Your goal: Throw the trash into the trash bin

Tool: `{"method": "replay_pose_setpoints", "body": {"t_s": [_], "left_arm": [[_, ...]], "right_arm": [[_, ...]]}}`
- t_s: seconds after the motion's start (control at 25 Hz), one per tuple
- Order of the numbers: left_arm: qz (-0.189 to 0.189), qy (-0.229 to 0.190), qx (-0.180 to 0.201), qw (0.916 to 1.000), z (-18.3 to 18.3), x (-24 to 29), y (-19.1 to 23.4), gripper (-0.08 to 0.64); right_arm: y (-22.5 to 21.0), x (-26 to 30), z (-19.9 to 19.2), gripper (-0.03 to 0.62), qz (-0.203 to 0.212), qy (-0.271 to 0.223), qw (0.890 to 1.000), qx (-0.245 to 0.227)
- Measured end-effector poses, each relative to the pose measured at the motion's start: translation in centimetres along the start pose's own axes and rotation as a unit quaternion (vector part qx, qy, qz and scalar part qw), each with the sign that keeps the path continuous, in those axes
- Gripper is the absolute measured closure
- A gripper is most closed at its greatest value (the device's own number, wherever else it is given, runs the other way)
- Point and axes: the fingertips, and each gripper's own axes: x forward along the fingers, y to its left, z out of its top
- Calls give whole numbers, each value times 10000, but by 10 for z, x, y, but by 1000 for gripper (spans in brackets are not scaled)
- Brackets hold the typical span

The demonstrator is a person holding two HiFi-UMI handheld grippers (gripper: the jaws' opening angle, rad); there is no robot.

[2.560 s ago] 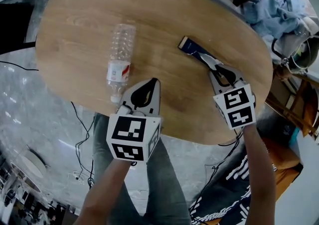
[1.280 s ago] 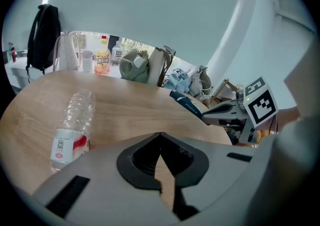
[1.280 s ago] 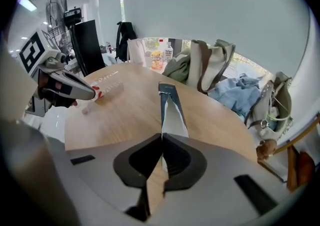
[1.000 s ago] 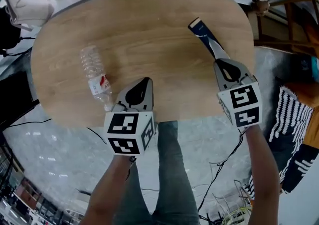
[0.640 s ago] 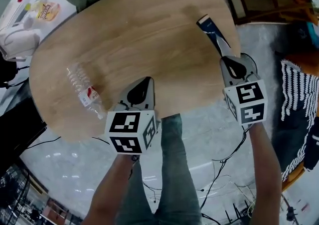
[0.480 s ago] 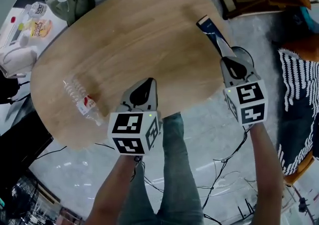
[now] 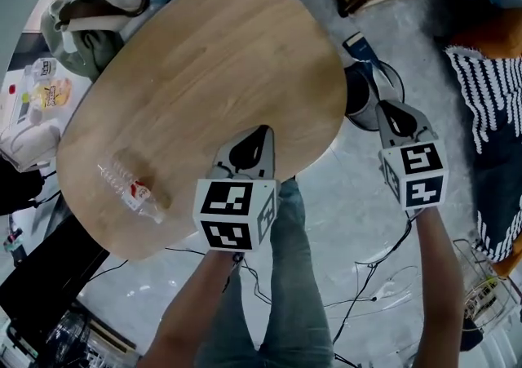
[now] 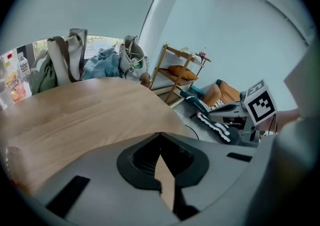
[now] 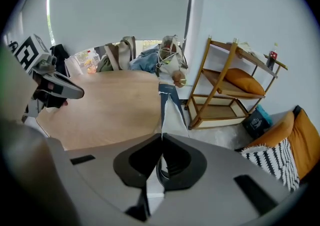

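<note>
Wrapper [image 7: 356,44], blue and white: pinched by its near end in the right gripper [image 7: 385,104], jaws closed on it, long free end pointing away toward twelve o'clock in the right gripper view [image 9: 170,103]. Seen from the head view, held off the table [image 7: 204,56] at its three o'clock edge, crossing the dark round bin [image 7: 356,97] on the floor [image 7: 342,195]; height above the opening not readable. Left gripper [image 7: 259,131]: jaws closed, nothing between them, over the table's five o'clock edge. Bottle [image 7: 130,193] lying on its side at the table's seven o'clock, close to the edge, not yet binned.

Risks, as judged from here: letting go with the strip lying across the rim rather than inside it, so draping over the edge or sliding to the floor; thin film clinging to a pad on release; drifting sideways on the way down, being so light. Also possible: bottle rolling off, being round and near the edge.

Writing: none legible. Red and white label on the bottle, print too small. Only square black-and-white markers on the gripper cubes.
</note>
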Motion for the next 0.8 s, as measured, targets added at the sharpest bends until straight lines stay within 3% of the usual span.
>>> {"method": "replay_pose_setpoints", "body": {"t_s": [0.48, 0.8], "left_arm": [[-74, 320, 301, 9990, -1, 58, -37, 549], [-12, 458, 338, 9984, -1, 96, -41, 549]], "right_arm": [[-48, 30, -75, 578, -184, 149, 9956, 907], [-57, 76, -140, 578, -196, 478, 9858, 1596]]}}
